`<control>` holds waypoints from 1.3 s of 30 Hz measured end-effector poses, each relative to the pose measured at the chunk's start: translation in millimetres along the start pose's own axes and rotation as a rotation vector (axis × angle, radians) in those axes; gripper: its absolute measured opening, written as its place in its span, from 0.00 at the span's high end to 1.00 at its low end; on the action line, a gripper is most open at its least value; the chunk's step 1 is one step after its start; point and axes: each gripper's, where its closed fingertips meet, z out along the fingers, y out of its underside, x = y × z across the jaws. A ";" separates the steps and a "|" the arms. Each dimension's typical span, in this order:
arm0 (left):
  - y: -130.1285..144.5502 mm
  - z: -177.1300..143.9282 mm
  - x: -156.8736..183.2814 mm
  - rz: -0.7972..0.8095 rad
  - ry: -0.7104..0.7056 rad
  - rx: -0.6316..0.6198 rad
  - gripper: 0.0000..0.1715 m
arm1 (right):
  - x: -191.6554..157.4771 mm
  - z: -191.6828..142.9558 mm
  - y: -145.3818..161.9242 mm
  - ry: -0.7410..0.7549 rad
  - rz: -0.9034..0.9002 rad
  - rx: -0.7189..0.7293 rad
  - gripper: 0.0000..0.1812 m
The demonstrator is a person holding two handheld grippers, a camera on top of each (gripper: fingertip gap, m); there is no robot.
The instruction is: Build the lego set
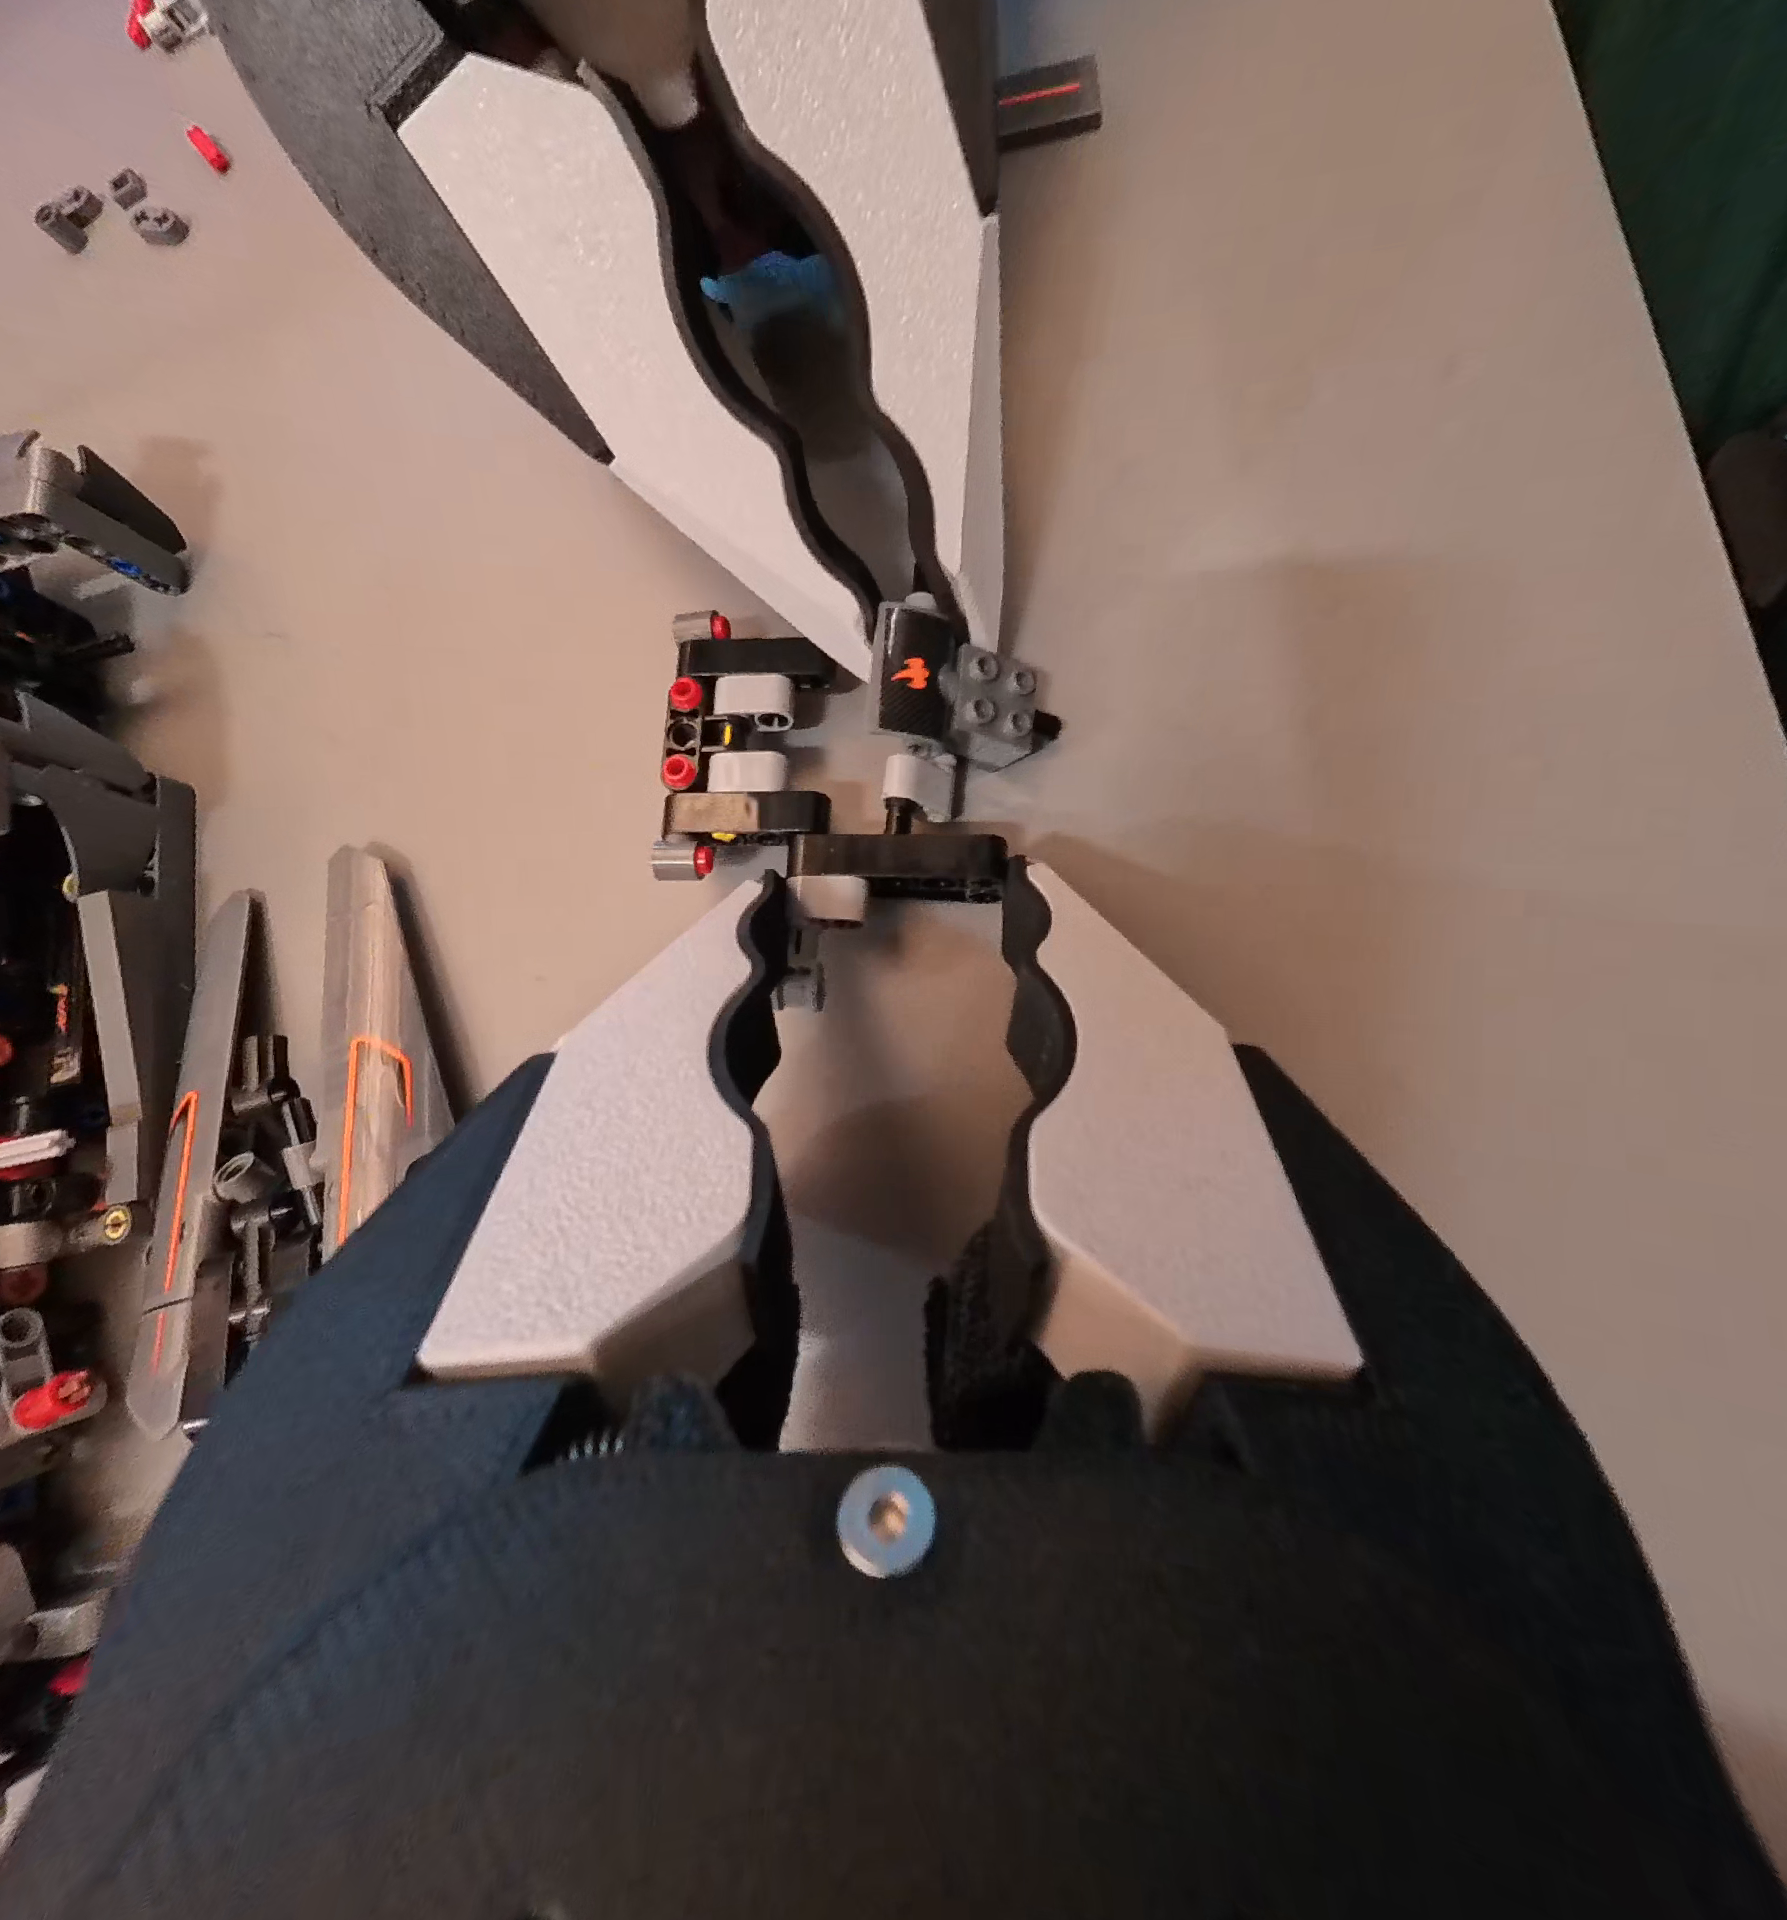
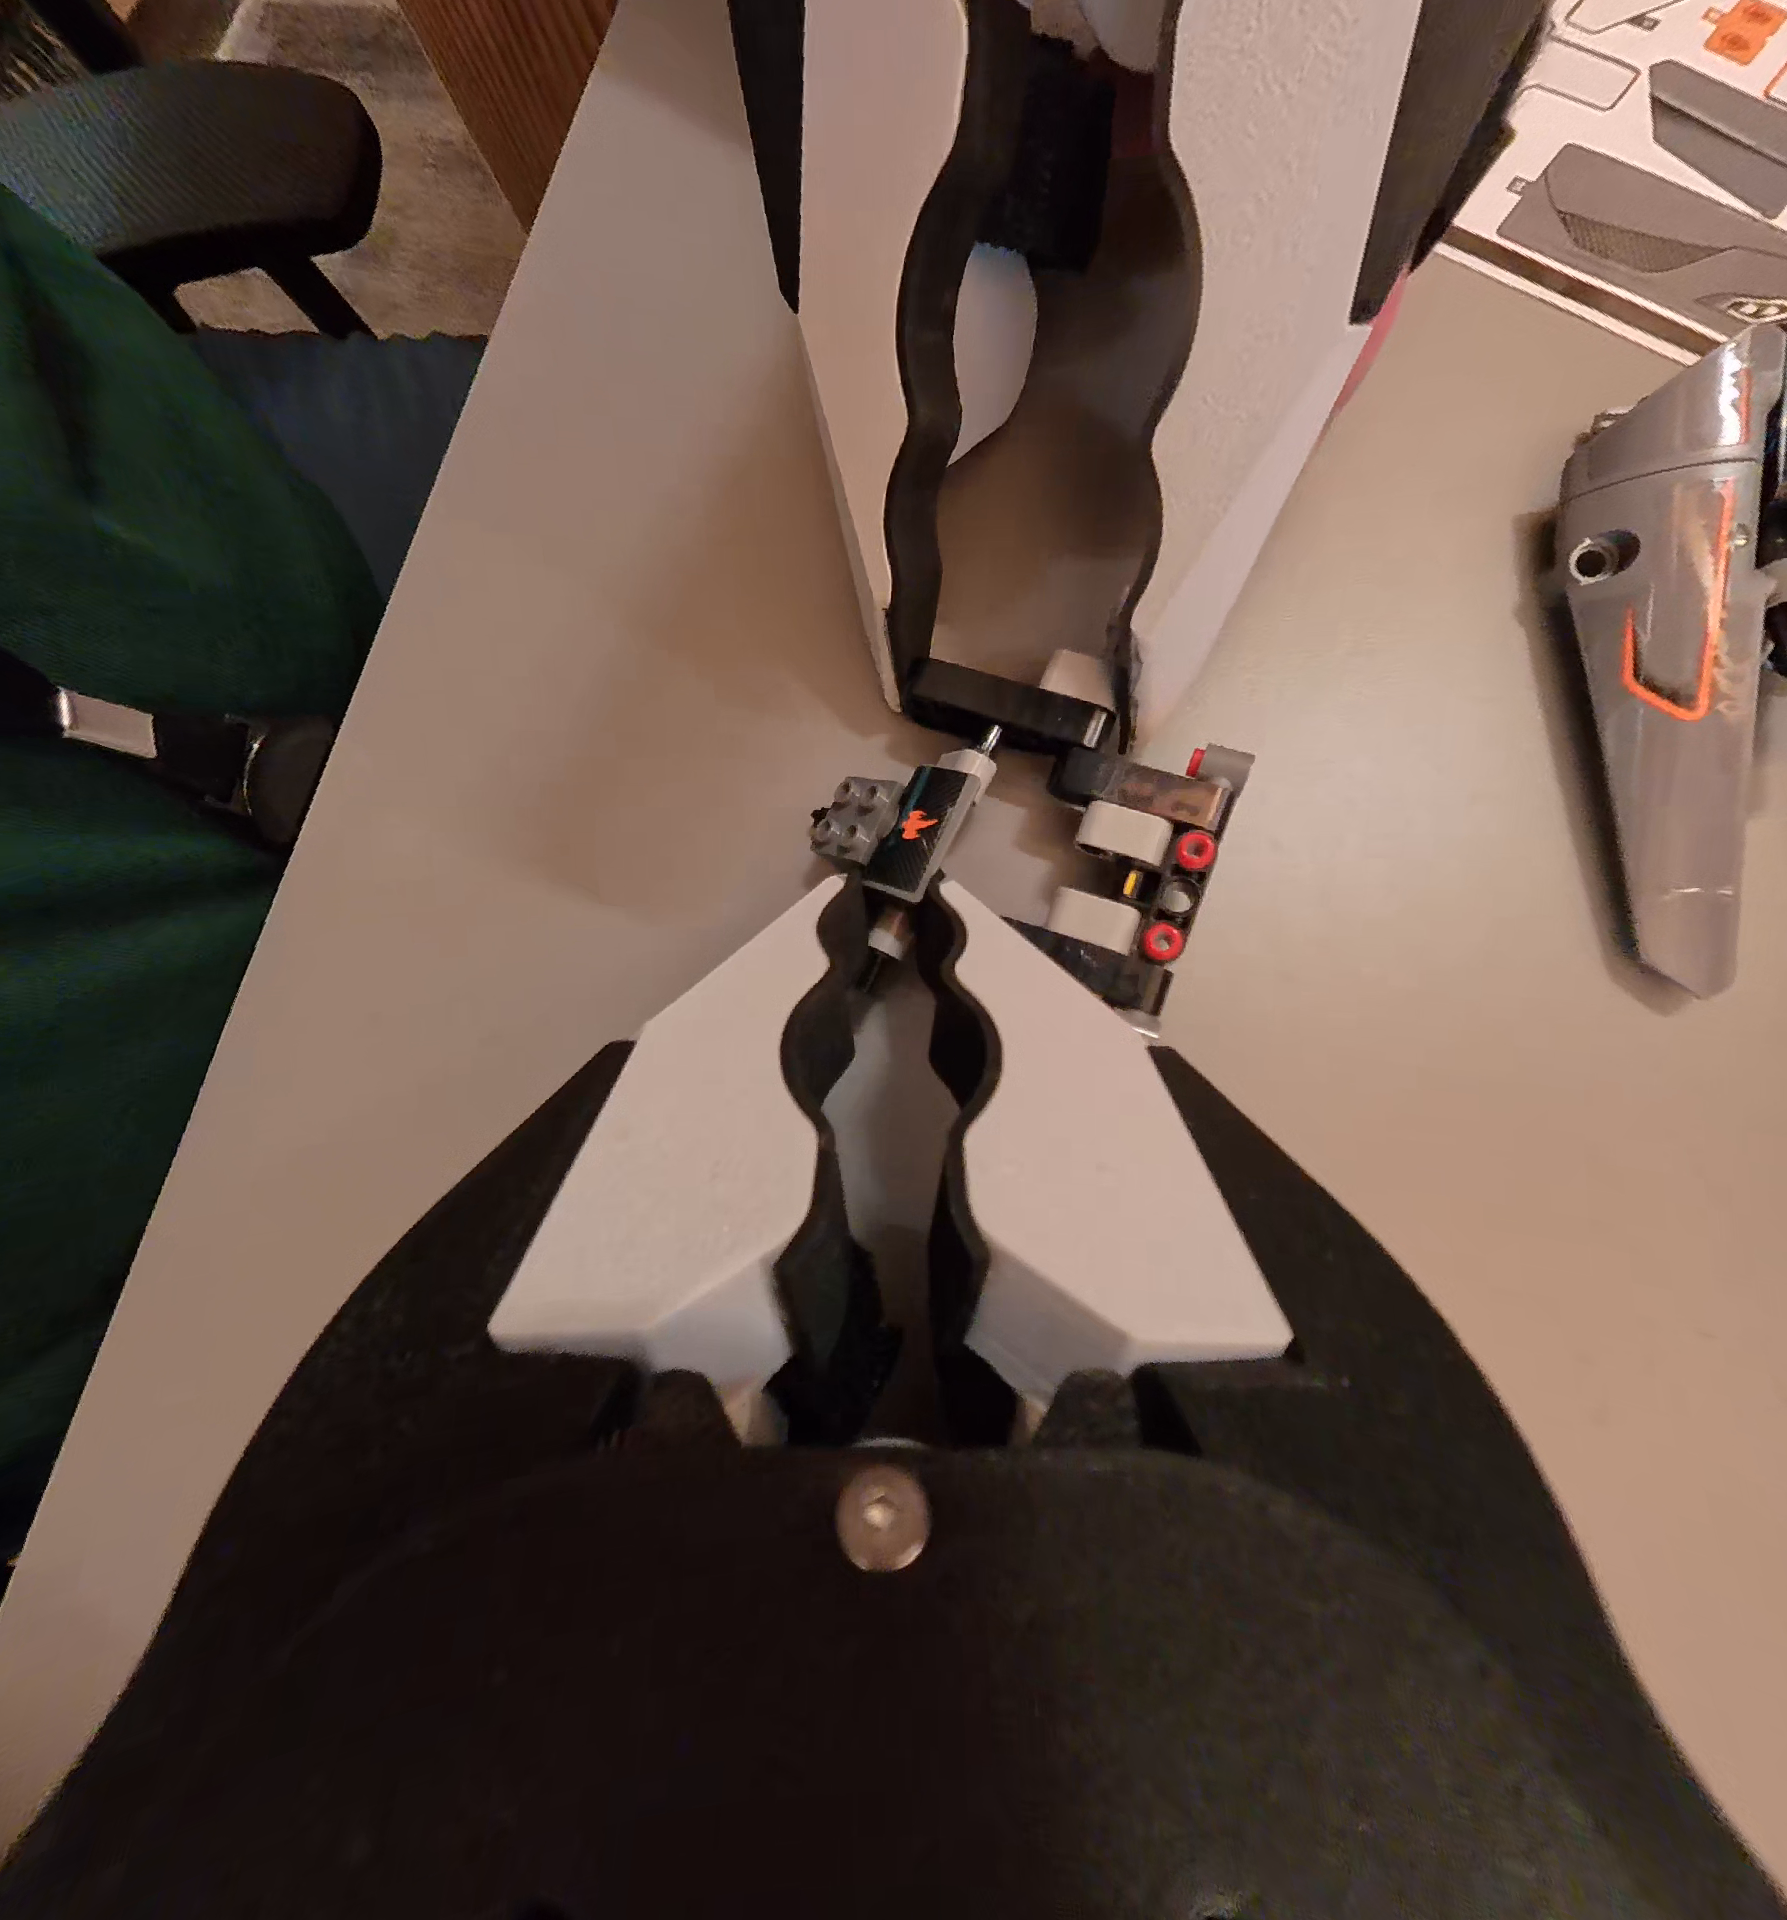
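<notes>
My left gripper (image 1: 894, 883) is shut on a black beam (image 1: 899, 857), held across its fingertips. A small frame of black beams, light grey connectors and red pins (image 1: 733, 748) hangs off the beam's left end. My right gripper (image 2: 889, 904) is shut on an axle that carries a black printed piece (image 2: 915, 831) and a grey studded brick (image 2: 853, 816). The axle's tip meets the black beam (image 2: 1008, 707). The grippers face each other, tips close, just above the table. The frame (image 2: 1149, 862) lies right of my right fingers.
A partly built dark car model (image 1: 16, 935) and two grey panels with orange lines (image 1: 369, 1039) lie at the left. Small loose parts (image 1: 110, 208) sit far left. A grey panel (image 2: 1678, 675) and a printed sheet (image 2: 1699, 156) are at the right. The table edge (image 2: 515, 343) borders green cloth (image 2: 89, 520). From the left gripper's tips to the partly built dark car model (image 1: 16, 935) is close to 15 cm.
</notes>
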 end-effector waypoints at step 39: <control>-3.9 4.0 -2.2 -0.069 -0.027 0.045 0.76 | 1.3 1.7 -9.4 0.185 0.486 0.090 0.86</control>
